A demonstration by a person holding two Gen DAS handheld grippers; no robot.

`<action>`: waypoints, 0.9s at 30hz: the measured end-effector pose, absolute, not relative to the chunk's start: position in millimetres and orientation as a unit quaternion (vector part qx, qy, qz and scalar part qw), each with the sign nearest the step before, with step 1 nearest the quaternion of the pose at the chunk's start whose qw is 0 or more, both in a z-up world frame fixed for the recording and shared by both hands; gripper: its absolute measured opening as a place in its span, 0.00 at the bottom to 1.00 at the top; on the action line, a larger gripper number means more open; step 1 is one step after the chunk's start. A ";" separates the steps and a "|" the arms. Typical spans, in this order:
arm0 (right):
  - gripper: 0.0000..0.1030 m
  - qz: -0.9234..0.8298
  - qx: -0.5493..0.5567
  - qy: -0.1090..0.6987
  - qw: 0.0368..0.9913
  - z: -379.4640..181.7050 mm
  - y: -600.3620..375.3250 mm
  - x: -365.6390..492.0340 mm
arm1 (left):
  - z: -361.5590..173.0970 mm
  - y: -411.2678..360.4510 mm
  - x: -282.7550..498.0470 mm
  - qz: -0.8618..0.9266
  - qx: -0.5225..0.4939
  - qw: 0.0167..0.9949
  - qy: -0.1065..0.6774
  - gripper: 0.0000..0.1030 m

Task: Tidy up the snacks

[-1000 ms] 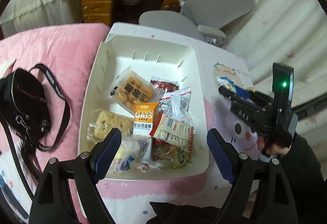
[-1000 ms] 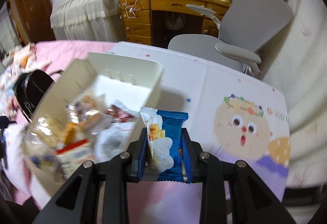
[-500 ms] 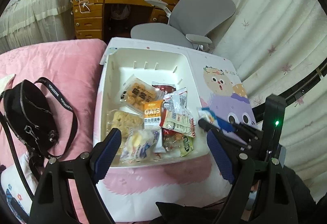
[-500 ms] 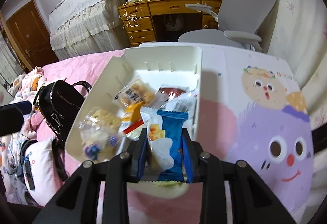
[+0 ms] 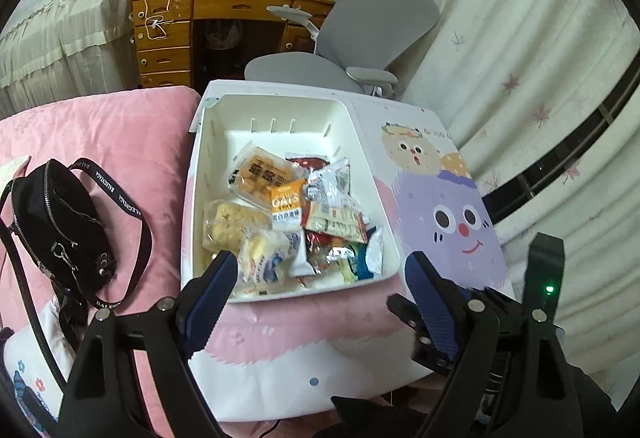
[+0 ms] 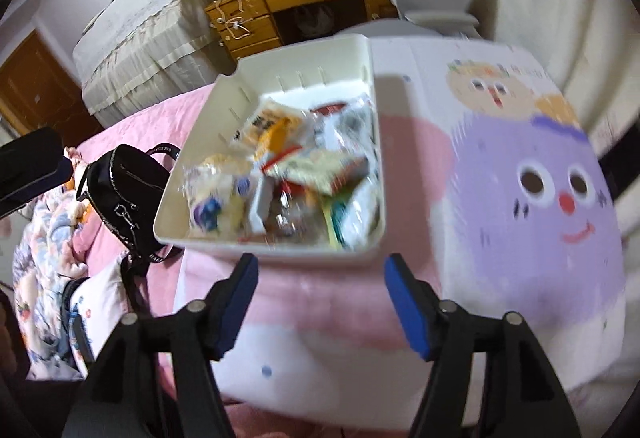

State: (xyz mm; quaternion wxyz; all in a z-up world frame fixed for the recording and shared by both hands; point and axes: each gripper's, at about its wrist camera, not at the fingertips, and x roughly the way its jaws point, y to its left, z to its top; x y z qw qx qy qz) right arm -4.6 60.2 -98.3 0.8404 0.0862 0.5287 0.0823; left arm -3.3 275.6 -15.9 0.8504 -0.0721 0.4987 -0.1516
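A white bin (image 5: 372,174) sits on the cartoon-print tabletop (image 5: 460,222) and holds several snack packets, among them an orange oats bar (image 5: 286,208). A blue and white packet (image 5: 362,256) lies in the bin's near right corner and shows blurred in the right wrist view (image 6: 344,214). My right gripper (image 6: 322,270) hovers just in front of the bin's near wall (image 6: 280,248). Its jaws are opening and nothing is between them. My left gripper (image 5: 320,274) hangs open over the bin's near edge, holding nothing.
A black shoulder bag (image 5: 56,222) lies on the pink bedcover (image 5: 132,142) left of the bin. Behind the table stand a grey office chair (image 5: 372,34) and a cluttered wooden desk (image 5: 224,14). Curtains (image 5: 520,38) hang on the right.
My right gripper carried the blue packet leftward over the bin, then opened; the packet now lies in the bin's near right corner. My left gripper drew back and up, staying open.
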 end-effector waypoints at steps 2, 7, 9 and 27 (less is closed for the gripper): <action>0.70 0.071 0.097 0.534 0.837 -97.8 48.8 -15.3 | -15.6 268.5 -9.4 -0.154 -0.064 0.851 0.498 0.84; 0.84 0.048 0.138 0.535 0.832 -92.0 11.0 -43.5 | -12.2 240.8 -22.0 -0.164 -0.044 0.852 0.495 0.88; 0.87 0.039 0.145 0.535 0.831 -87.4 -4.2 -53.9 | -9.3 226.8 -26.6 -0.167 -0.037 0.853 0.493 0.92; 1.00 0.109 0.032 0.504 0.856 23.4 -107.7 -89.0 | 31.4 82.9 -77.6 -0.113 -0.029 0.881 0.458 1.00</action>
